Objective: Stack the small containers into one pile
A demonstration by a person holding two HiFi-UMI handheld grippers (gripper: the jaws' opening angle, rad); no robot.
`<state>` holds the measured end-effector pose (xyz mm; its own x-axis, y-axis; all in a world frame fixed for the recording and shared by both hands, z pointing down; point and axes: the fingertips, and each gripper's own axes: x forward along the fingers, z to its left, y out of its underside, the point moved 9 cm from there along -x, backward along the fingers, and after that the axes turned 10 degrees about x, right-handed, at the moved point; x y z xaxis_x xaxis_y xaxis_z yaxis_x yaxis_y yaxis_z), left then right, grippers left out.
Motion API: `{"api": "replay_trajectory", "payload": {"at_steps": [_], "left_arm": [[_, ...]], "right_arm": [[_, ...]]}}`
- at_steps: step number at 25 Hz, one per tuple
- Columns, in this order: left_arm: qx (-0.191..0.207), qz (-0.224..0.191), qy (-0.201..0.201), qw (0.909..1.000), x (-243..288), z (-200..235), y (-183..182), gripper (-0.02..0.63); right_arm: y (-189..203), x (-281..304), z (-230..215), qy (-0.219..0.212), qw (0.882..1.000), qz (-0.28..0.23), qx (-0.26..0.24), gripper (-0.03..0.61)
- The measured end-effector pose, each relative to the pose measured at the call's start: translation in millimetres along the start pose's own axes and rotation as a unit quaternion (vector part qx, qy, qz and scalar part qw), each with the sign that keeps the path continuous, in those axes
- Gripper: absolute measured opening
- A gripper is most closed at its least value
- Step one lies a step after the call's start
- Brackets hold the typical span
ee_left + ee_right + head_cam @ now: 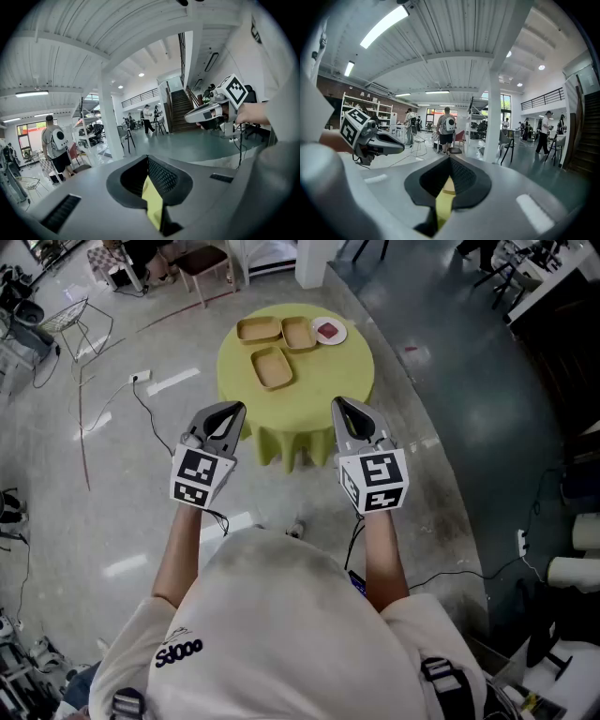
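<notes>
- The three small tan containers (272, 367) lie apart on the round yellow bench (347, 367). Two are side by side at the far side and one is nearer to me. None is stacked yet.
- A white dish (328, 331) sits just right of the far pair.
- My left gripper (223, 411) and right gripper (345, 409) hang before the bench's near edge, both pressed together and empty.
- I judge it best to spread one gripper first, pinch a container's rim and keep it level.
- The floor (450, 381) around the bench is open, so I can come nearer.
</notes>
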<state>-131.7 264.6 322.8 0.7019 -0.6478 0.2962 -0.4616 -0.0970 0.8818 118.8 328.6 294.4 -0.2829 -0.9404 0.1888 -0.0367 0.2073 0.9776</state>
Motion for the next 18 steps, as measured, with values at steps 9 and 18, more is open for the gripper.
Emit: {"api": "replay_trajectory", "payload": {"at_steps": [9,18], "left_arm": [[-0.006,-0.005,0.003,1.0,6.8,0.4,-5.9,0.006],[-0.011,0.011,-0.001,0.9999,16.2,-23.9,-13.4,0.006]], "right_arm": [[-1.0,-8.8,-8.3,0.008,1.0,-0.01,0.008,0.01],[6.8,-18.3,-39.9,-0.005,0.999,-0.02,0.038,0.011]]}}
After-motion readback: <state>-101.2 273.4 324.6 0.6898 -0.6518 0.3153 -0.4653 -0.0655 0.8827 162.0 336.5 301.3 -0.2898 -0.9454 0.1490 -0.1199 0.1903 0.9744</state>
